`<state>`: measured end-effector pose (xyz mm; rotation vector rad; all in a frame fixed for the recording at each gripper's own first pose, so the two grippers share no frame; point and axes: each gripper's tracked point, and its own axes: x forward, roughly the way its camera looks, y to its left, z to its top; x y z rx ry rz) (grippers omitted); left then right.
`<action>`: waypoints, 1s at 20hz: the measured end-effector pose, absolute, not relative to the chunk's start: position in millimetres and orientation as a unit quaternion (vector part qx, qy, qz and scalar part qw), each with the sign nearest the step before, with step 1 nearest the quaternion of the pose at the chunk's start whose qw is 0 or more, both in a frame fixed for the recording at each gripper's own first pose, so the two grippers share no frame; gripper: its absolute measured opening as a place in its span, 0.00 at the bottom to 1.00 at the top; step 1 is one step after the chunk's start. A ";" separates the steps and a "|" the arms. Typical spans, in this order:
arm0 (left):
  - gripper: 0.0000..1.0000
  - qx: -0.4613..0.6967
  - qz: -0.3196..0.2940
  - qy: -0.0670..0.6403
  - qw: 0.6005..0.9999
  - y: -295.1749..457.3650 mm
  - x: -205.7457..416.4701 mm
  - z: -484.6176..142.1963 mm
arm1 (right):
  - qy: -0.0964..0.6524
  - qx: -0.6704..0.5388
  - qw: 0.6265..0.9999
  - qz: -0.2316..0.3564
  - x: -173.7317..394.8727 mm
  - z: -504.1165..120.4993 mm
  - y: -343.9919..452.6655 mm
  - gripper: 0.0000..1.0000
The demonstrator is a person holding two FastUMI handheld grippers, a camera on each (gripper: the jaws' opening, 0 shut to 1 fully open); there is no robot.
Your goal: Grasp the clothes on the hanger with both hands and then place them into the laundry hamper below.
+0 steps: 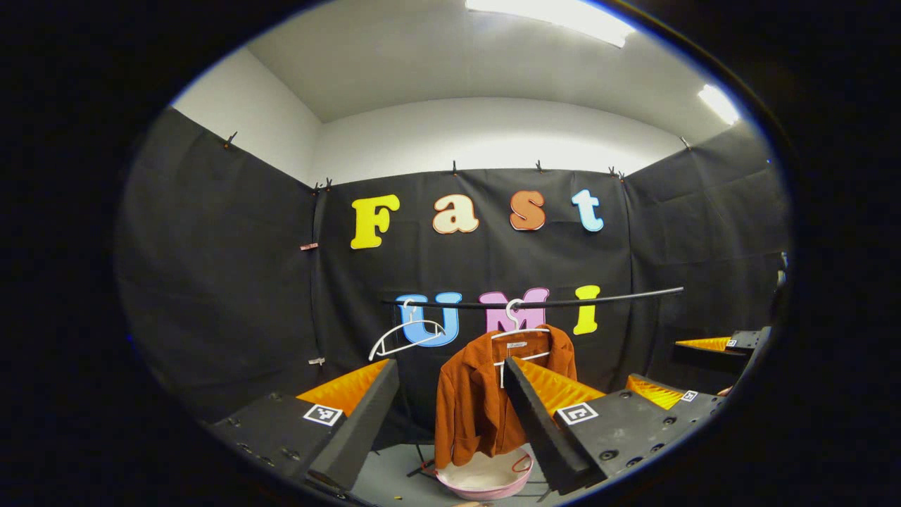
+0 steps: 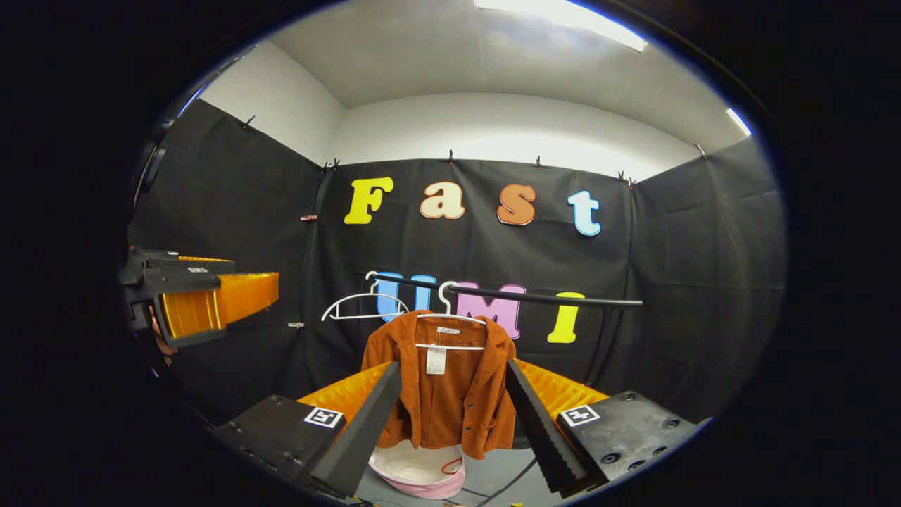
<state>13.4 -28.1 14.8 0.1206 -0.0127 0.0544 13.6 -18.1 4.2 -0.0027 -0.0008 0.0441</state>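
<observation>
Rust-orange jacket (image 2: 443,398) hangs on a white hanger (image 2: 450,331) from the black rail (image 2: 542,298), lower centre of the right gripper view; in the left gripper view the same jacket (image 1: 475,401) sits lower centre, partly behind a finger. A second white hanger (image 1: 405,336), empty, hangs just left of it on the rail. The pink-and-white laundry hamper (image 1: 486,479) is at the bottom centre, directly under the jacket hem; right gripper view has it (image 2: 422,475) at the bottom too.

Left gripper (image 1: 450,422): fingers spread wide, nothing between them, well short of the jacket. Right gripper (image 2: 454,422): fingers also apart and empty, jacket framed in the gap but not touched. In the right gripper view the left gripper also shows at mid left edge, with part of the hand holding it.

Handling guess: soft, limp fabric, looks corduroy-like, so fairly grippy and light to medium weight; nothing fragile. It will sag and fold once off the hanger, and the collar may catch on the hanger's arms. Best holds look like the two shoulders, one gripper each, pinching a thick fold near the shoulder seam, then lifting clear of the hanger. A thin single-layer pinch at the front edges risks slipping. A small paper tag (image 2: 436,360) hangs inside the neck: avoid grabbing that. Grasp not yet begun.
</observation>
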 end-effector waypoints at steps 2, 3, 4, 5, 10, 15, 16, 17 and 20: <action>0.94 0.055 0.020 -0.017 0.998 -32.3 14.5 19.4 | 0.001 -0.006 1.000 0.020 13.6 3.1 -18.8 0.96; 0.94 0.053 0.019 -0.018 0.998 -31.9 16.0 20.4 | 0.002 -0.009 1.000 0.019 14.7 2.3 -19.5 0.96; 0.94 0.053 0.020 -0.017 0.998 -28.8 16.7 18.7 | 0.005 -0.010 1.000 0.017 15.1 0.8 -20.3 0.96; 0.94 0.055 0.022 -0.015 0.998 -26.3 18.4 17.7 | 0.006 -0.010 1.000 0.015 15.6 -0.8 -20.9 0.96; 0.94 0.058 0.019 -0.014 0.998 -22.2 22.6 15.8 | 0.005 -0.007 1.000 0.015 14.4 2.3 -14.7 0.96; 0.94 0.056 0.010 -0.023 0.998 -20.5 24.3 17.3 | 0.004 -0.005 1.000 0.010 15.8 1.3 -7.6 0.96; 0.95 0.055 0.007 -0.023 0.998 -19.3 24.4 15.0 | 0.008 -0.005 1.000 0.008 16.4 -0.3 -6.8 0.96; 0.95 0.055 0.006 -0.020 0.998 -17.0 25.4 13.1 | 0.009 -0.007 1.000 0.004 15.1 -1.3 -6.8 0.96; 0.94 0.070 -0.001 -0.019 0.997 -8.8 27.8 3.1 | 0.009 -0.002 1.000 -0.010 14.1 -2.7 -0.4 0.96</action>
